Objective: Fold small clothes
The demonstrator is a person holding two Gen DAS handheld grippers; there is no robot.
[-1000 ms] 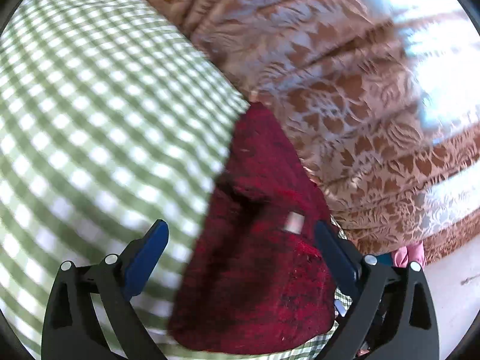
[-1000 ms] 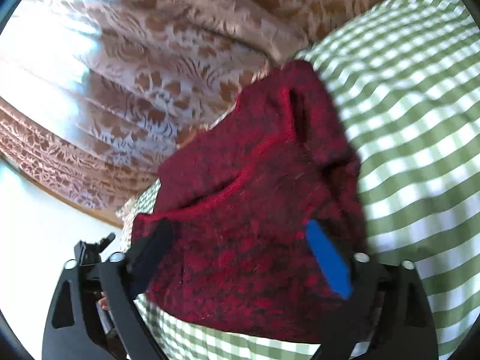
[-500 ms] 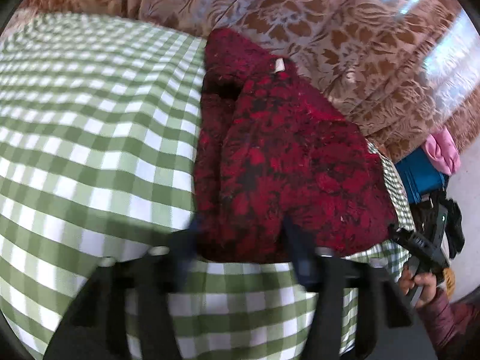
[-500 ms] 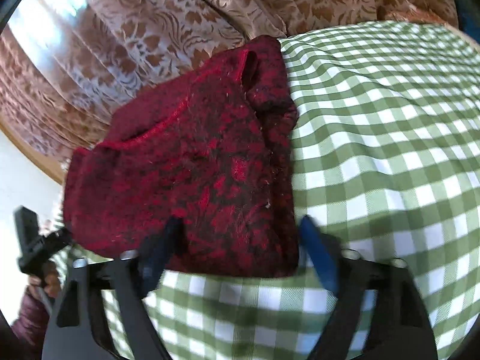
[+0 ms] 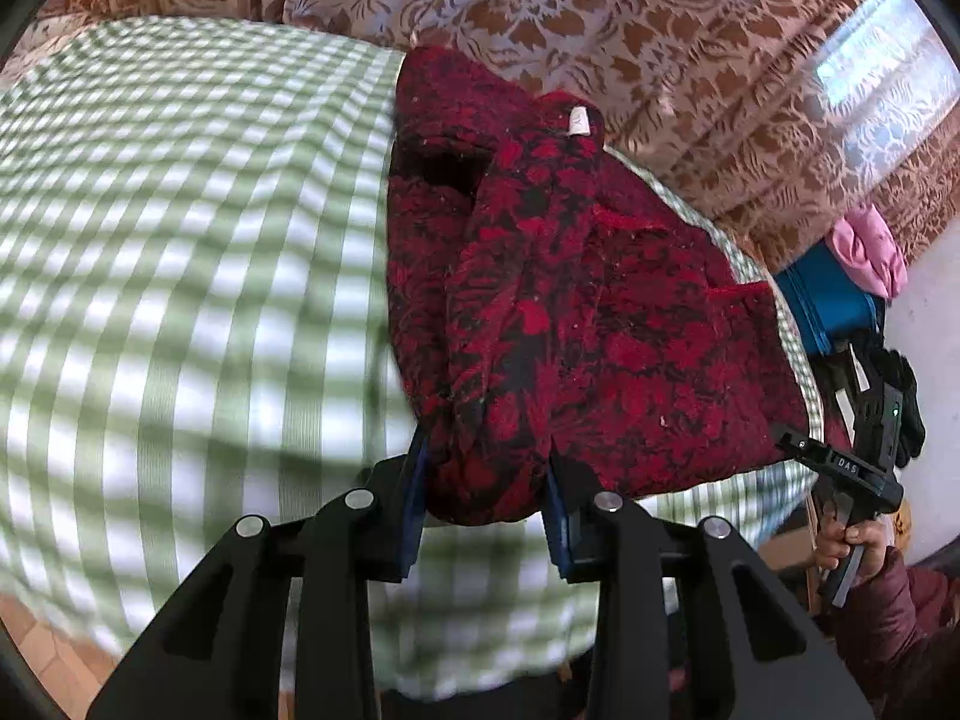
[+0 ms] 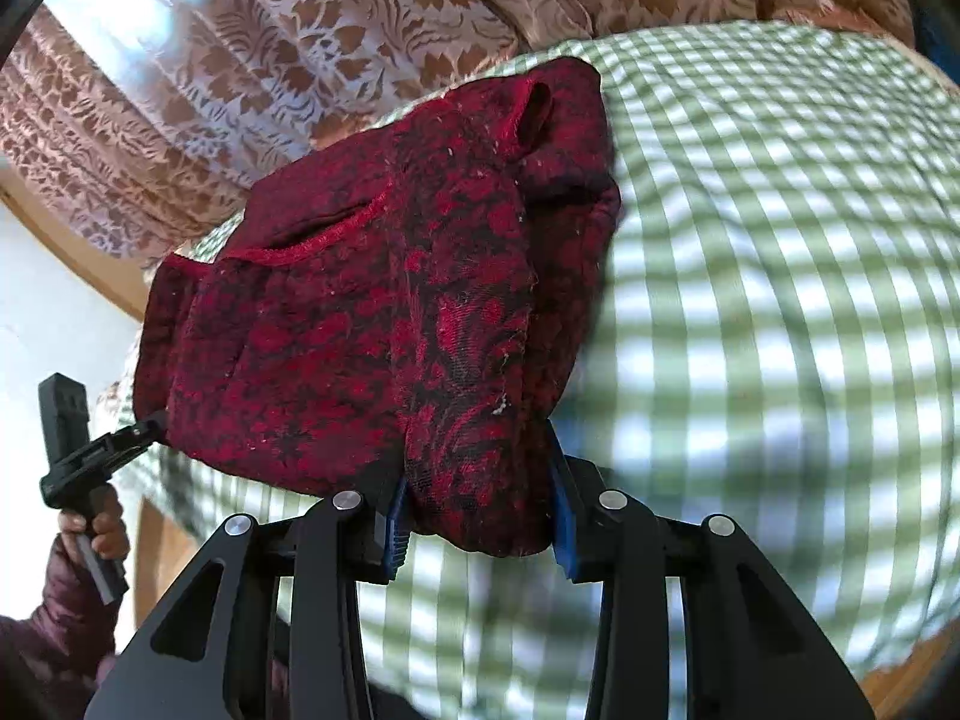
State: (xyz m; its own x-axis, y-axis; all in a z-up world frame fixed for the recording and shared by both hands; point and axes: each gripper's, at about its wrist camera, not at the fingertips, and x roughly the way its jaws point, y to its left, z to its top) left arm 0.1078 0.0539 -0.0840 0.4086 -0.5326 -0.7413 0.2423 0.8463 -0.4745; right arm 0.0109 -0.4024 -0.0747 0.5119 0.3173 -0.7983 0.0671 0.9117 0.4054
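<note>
Both grippers' jaws just closed on the red garment [image 5: 570, 312]; only the left view shows its label [image 5: 578, 120].

This is a room in a home. A table under a green-and-white checked cotton cloth [image 5: 180, 252] stands right against long brown-and-cream curtains with a woven leaf pattern [image 5: 630, 48], daylight glowing through them at the upper edge. Beside the table, on the side away from the checked expanse, a pink bundle of fabric [image 5: 870, 252] lies on a blue soft case [image 5: 831, 306] near a pale wall [image 6: 54, 300].
</note>
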